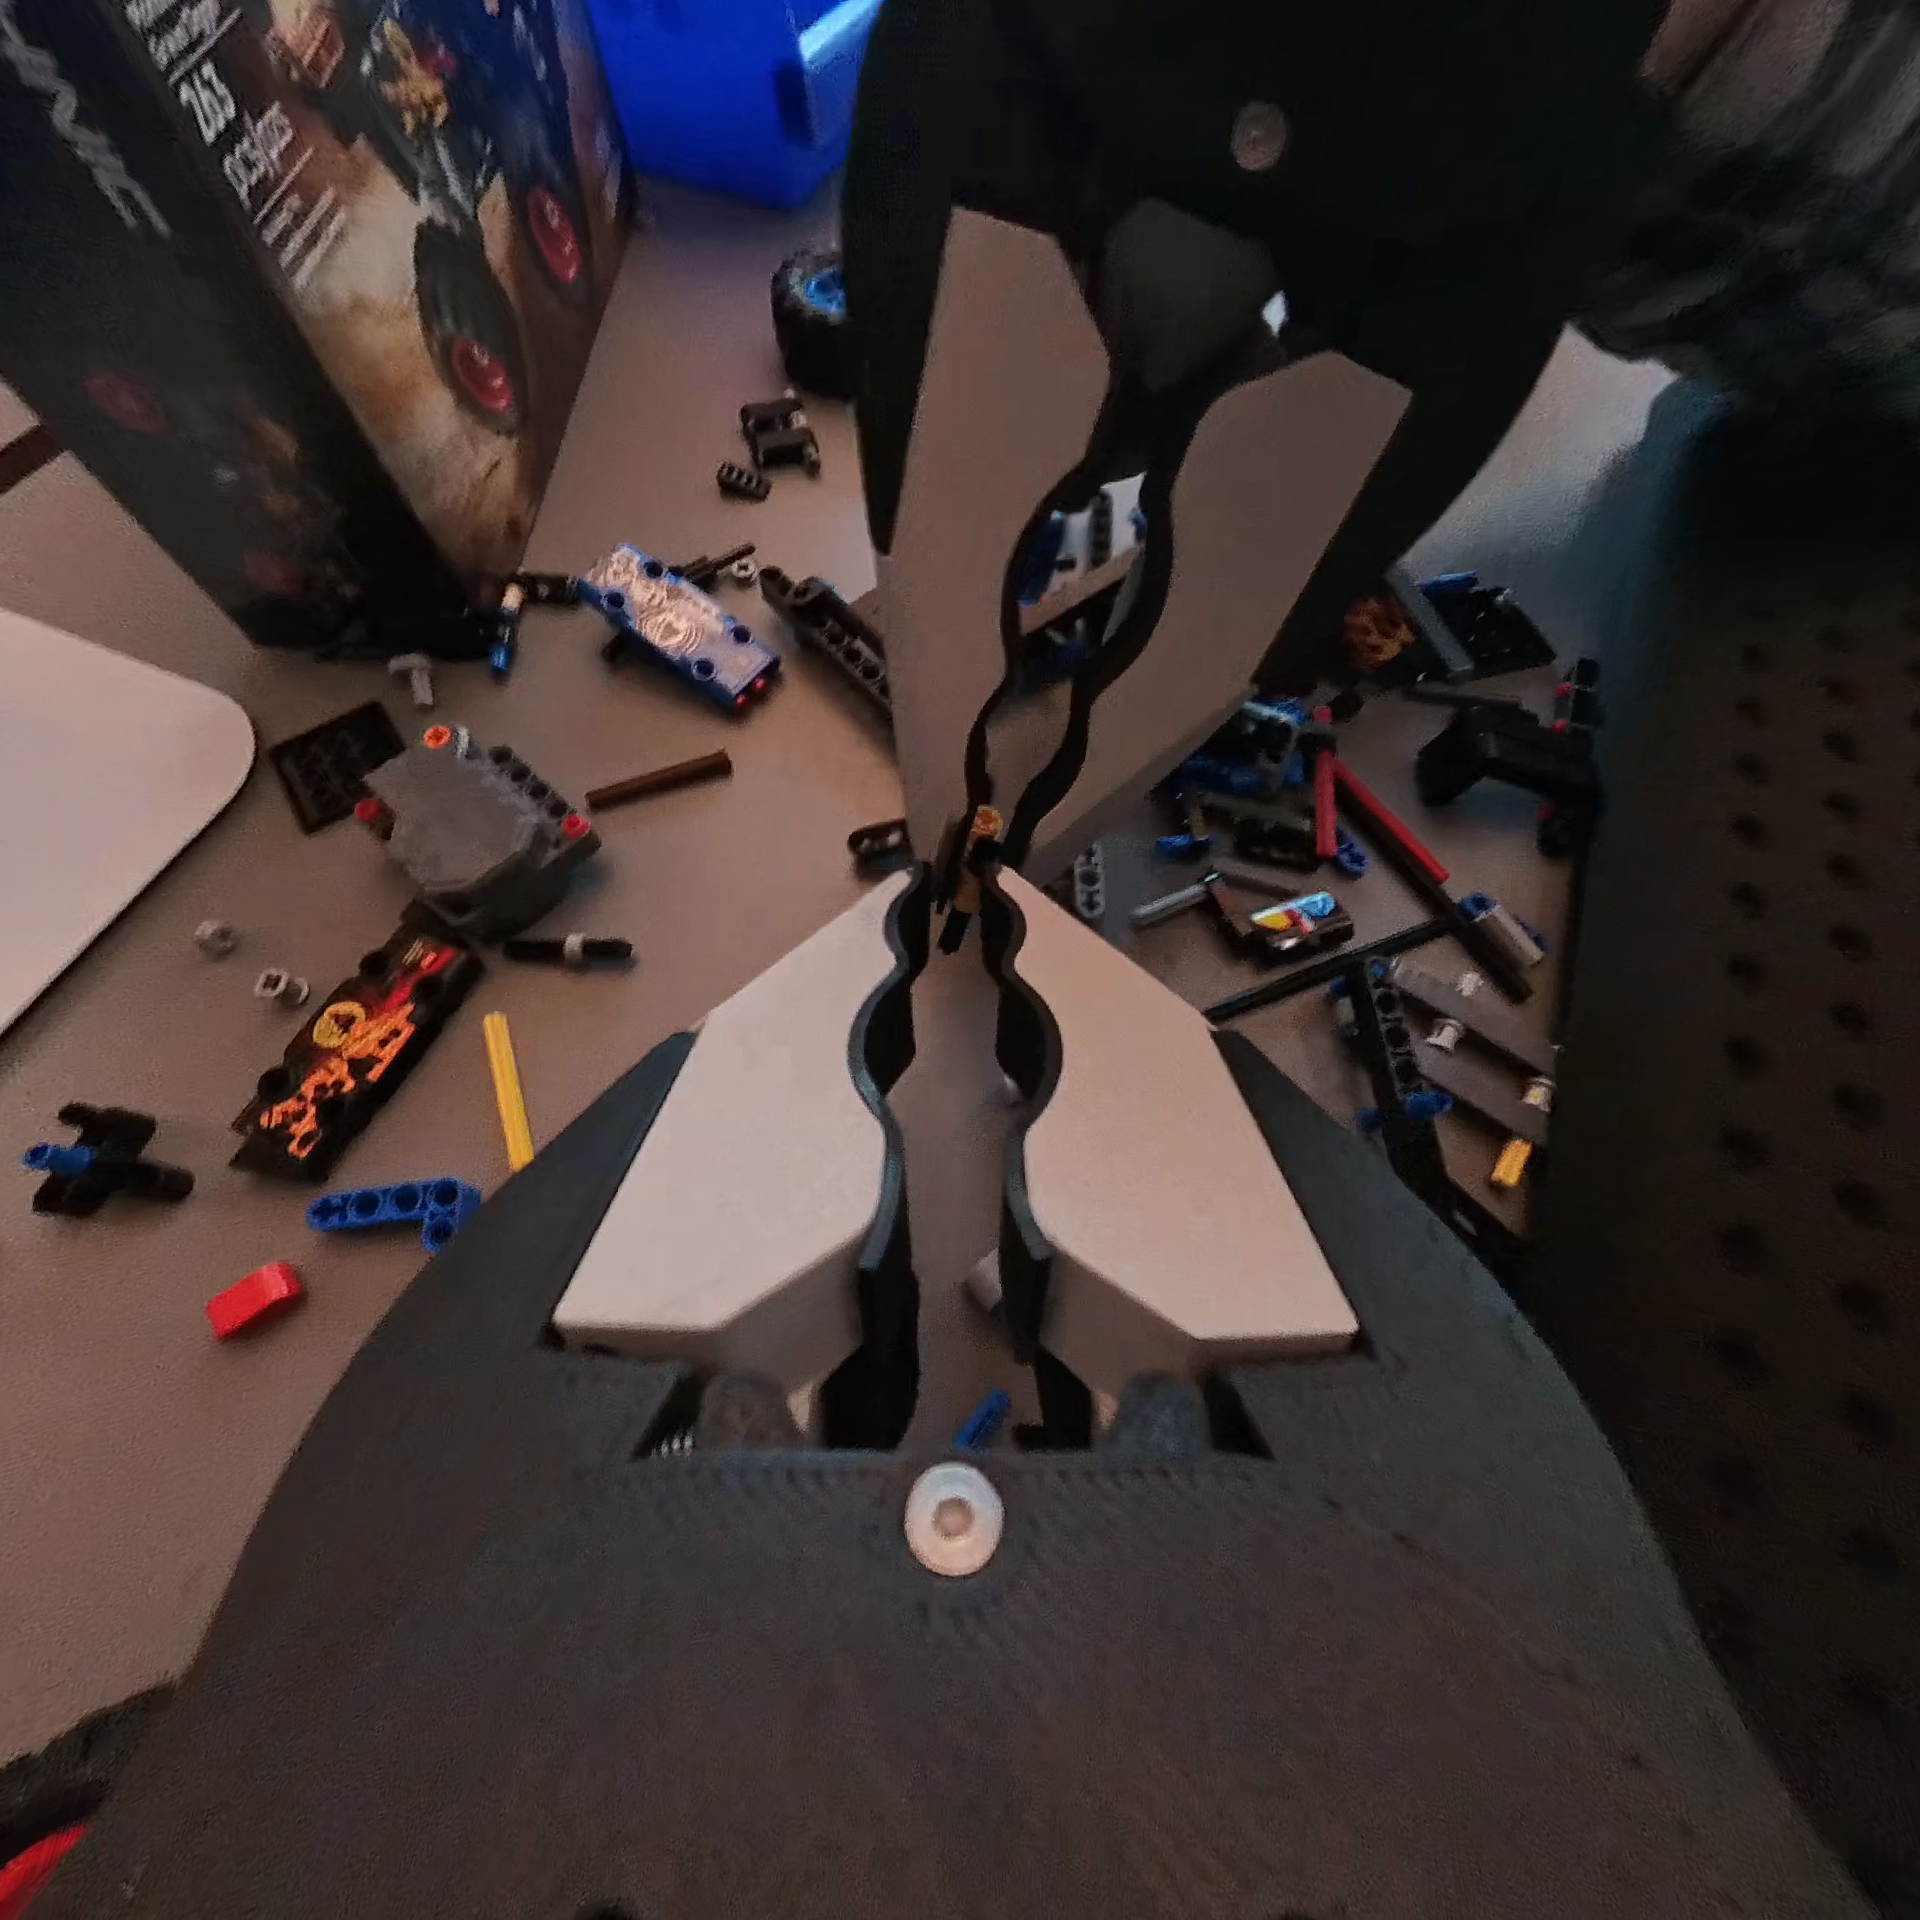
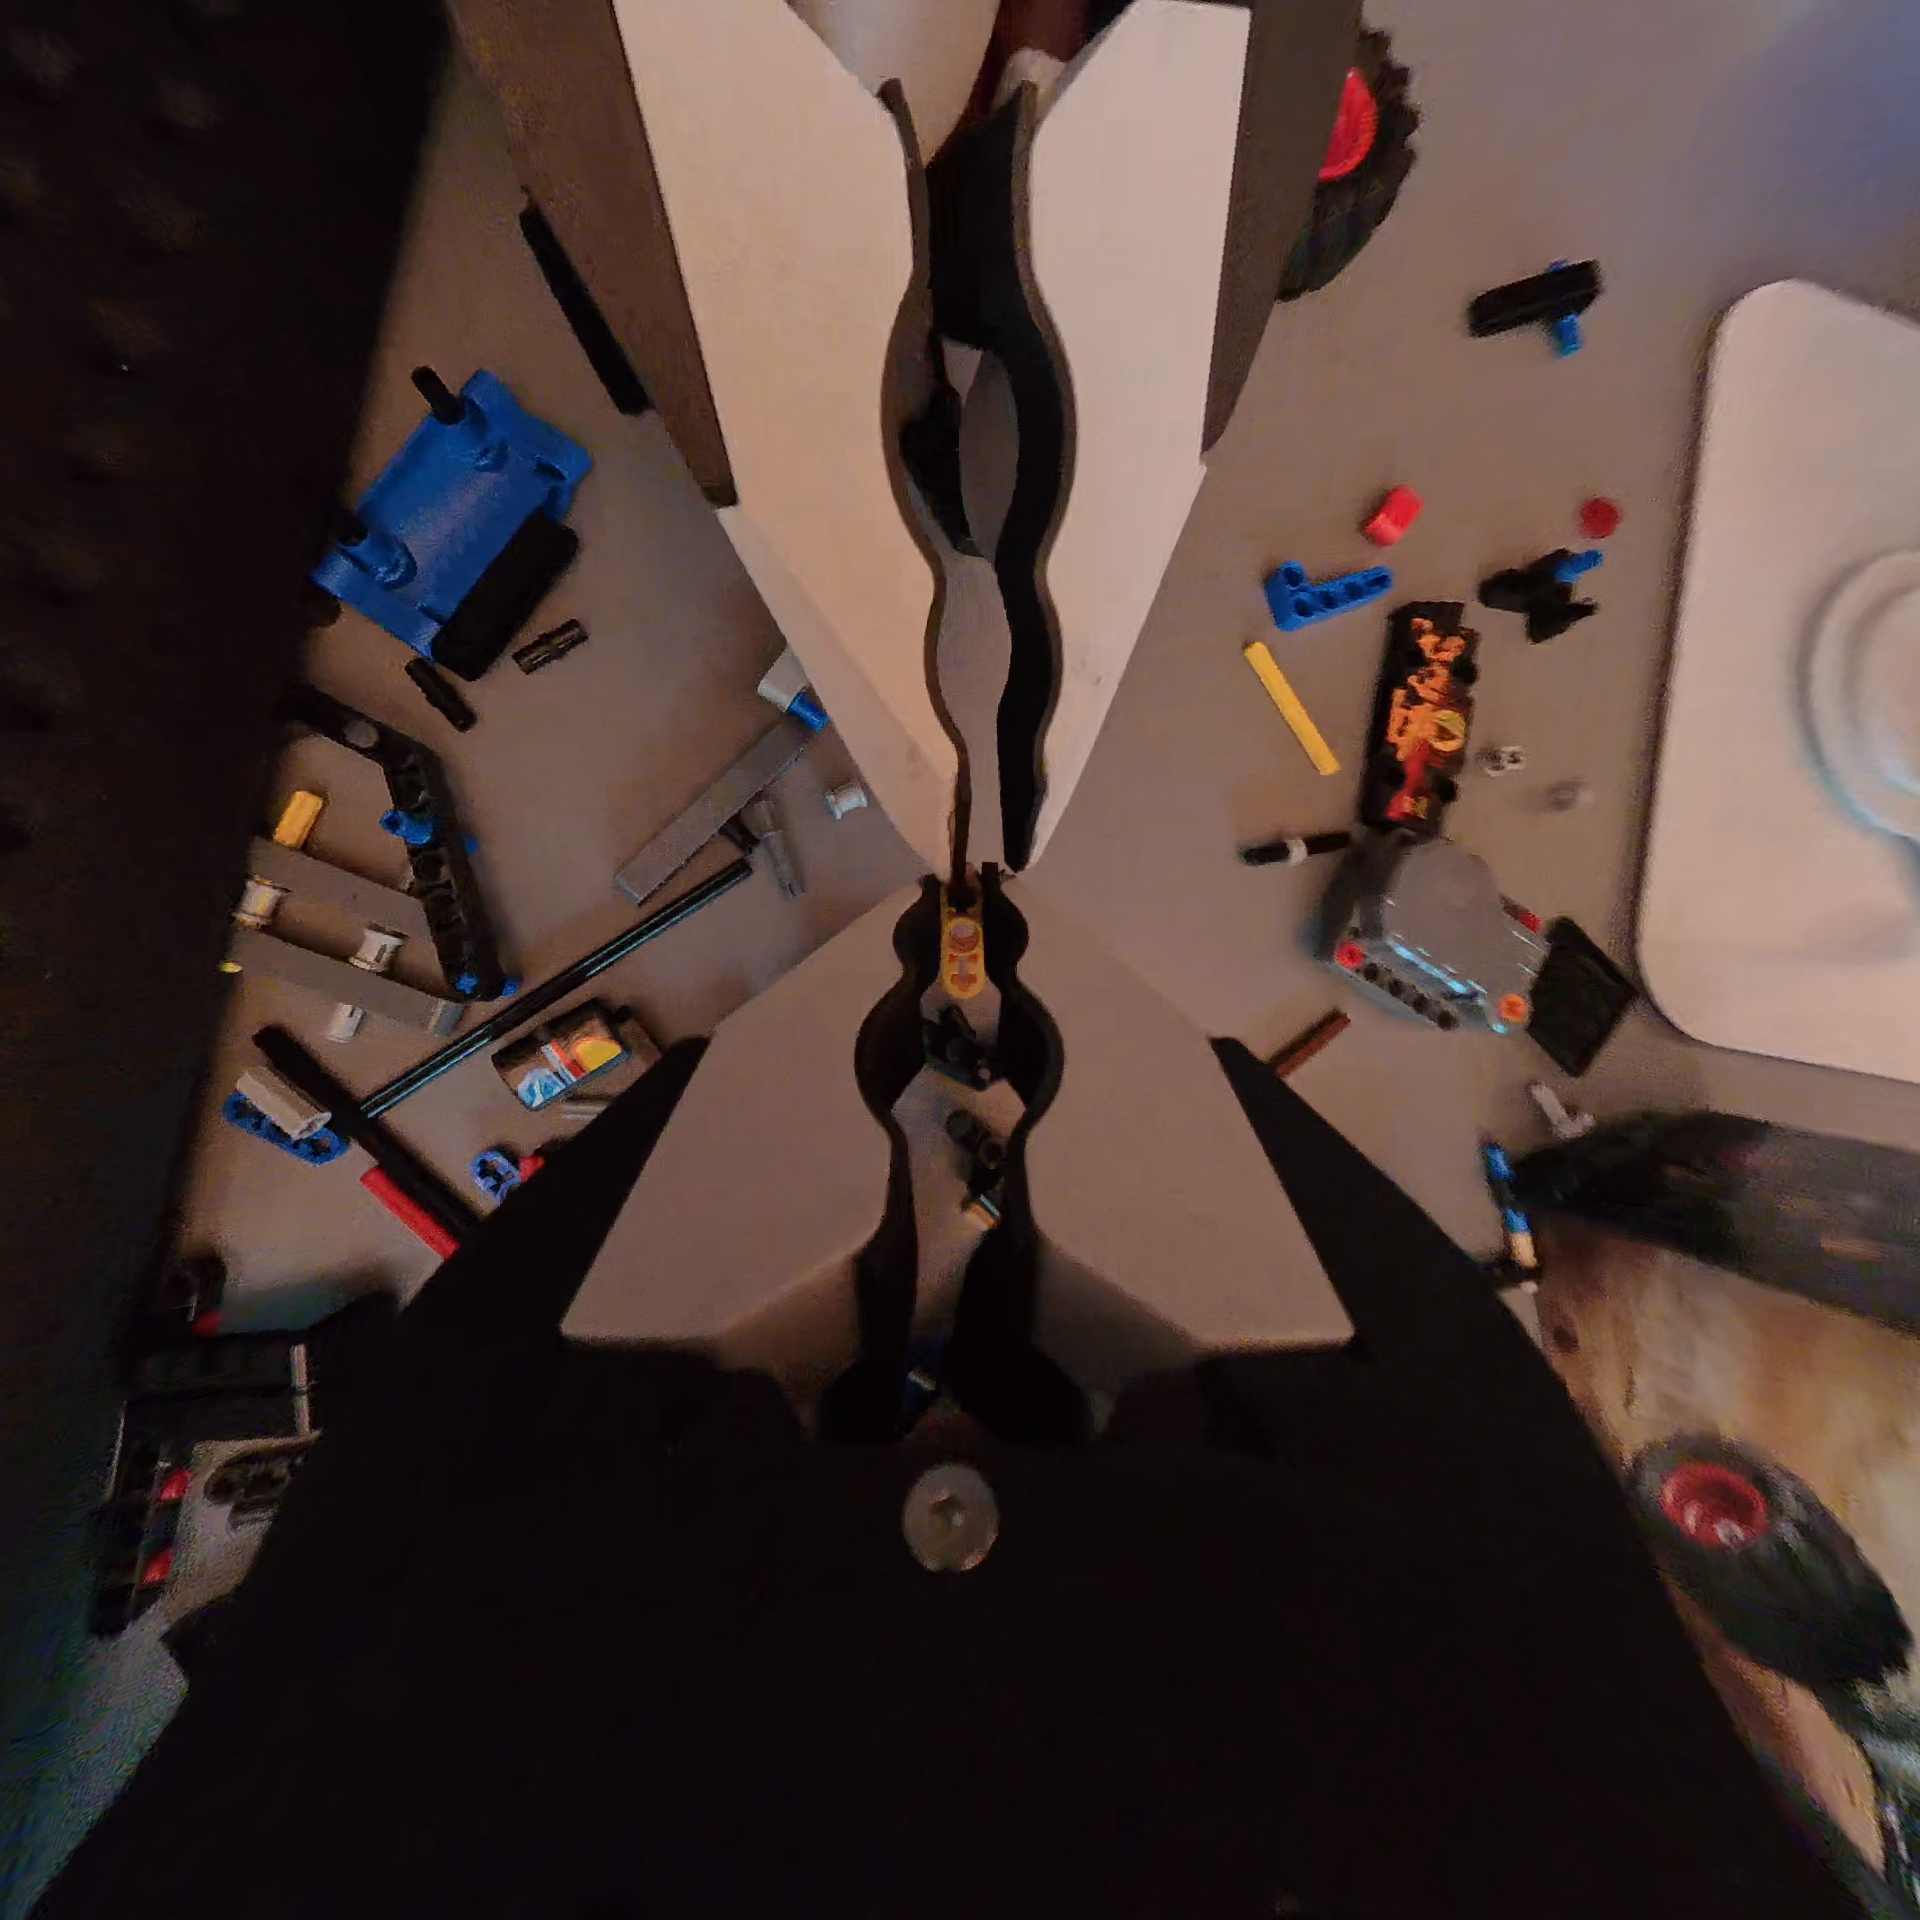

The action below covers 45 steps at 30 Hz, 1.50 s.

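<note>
At frame centre a small, light, stiff yellow piece (image 2: 962, 951) is pinched tip-to-tip by both left tongs (image 1: 961, 902) and right tongs (image 2: 966, 891), above the littered table (image 1: 665, 883).

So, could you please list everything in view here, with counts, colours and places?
small yellow piece: one, yellow-orange, pinched between both tongs' tips.
toy box: one, dark printed, standing far left in the left view.
flame-printed panel: one, black and orange, on the table.
yellow rod: one, beside that panel.
blue bent beam: one, near the rod.
grey block: one, red pins.
white tray: one, left edge.
blue bin: one, far back.
loose bricks: many, mixed colours, scattered.
left tongs: closed on the piece.
right tongs: closed on the same piece.
</note>
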### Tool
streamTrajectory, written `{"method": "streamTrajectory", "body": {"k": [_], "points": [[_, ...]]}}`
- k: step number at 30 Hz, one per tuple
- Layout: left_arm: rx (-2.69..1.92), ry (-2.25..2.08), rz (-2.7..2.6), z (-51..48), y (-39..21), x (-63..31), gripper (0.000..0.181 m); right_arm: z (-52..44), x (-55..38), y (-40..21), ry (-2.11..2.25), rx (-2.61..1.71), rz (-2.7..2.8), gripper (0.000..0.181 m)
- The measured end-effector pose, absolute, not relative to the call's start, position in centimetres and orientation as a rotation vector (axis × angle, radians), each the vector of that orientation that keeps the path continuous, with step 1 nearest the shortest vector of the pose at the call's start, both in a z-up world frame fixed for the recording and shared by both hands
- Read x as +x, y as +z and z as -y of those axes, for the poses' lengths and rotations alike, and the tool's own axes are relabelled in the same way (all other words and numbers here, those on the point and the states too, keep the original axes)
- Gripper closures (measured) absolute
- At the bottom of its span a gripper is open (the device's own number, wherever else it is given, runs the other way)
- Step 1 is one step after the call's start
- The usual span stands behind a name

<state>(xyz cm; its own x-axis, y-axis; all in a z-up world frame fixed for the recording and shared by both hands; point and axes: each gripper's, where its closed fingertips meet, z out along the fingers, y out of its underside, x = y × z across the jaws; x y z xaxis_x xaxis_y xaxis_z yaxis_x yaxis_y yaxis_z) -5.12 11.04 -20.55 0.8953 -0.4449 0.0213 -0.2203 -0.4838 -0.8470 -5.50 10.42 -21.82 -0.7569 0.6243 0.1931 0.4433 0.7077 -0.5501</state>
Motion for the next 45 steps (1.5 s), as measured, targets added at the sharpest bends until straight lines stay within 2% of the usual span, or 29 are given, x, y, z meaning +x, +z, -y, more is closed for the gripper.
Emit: {"method": "streamTrajectory", "body": {"k": [6,18,27,34,39,43,45], "points": [[-2.176,-0.271,-0.493,-10.2,-22.3,-6.1,0.173,-9.9,-6.2,-25.0,0.495,-0.777,2.785,0.177],[-2.206,-0.273,-0.543,-8.9,-23.5,-6.2,0.178,-8.4,-6.0,-25.8,0.411,-0.679,2.888,0.176],[-2.192,-0.252,-0.569,-9.0,-23.5,-6.2,0.181,-9.8,-6.6,-24.8,0.320,-0.647,2.887,0.176],[-2.275,-0.207,-0.647,-9.1,-25.9,-5.6,0.181,-9.2,-6.8,-23.6,0.435,-0.655,2.850,0.176],[-2.263,-0.171,-0.621,-9.5,-25.6,-6.3,0.181,-9.7,-6.4,-23.7,0.429,-0.672,2.835,0.176],[-2.150,-0.151,-0.630,-9.9,-23.4,-5.8,0.173,-10.2,-6.1,-23.2,0.466,-0.692,2.804,0.176],[-2.157,-0.108,-0.653,-10.3,-23.7,-5.8,0.176,-10.1,-6.0,-23.1,0.481,-0.690,2.801,0.176]]}}
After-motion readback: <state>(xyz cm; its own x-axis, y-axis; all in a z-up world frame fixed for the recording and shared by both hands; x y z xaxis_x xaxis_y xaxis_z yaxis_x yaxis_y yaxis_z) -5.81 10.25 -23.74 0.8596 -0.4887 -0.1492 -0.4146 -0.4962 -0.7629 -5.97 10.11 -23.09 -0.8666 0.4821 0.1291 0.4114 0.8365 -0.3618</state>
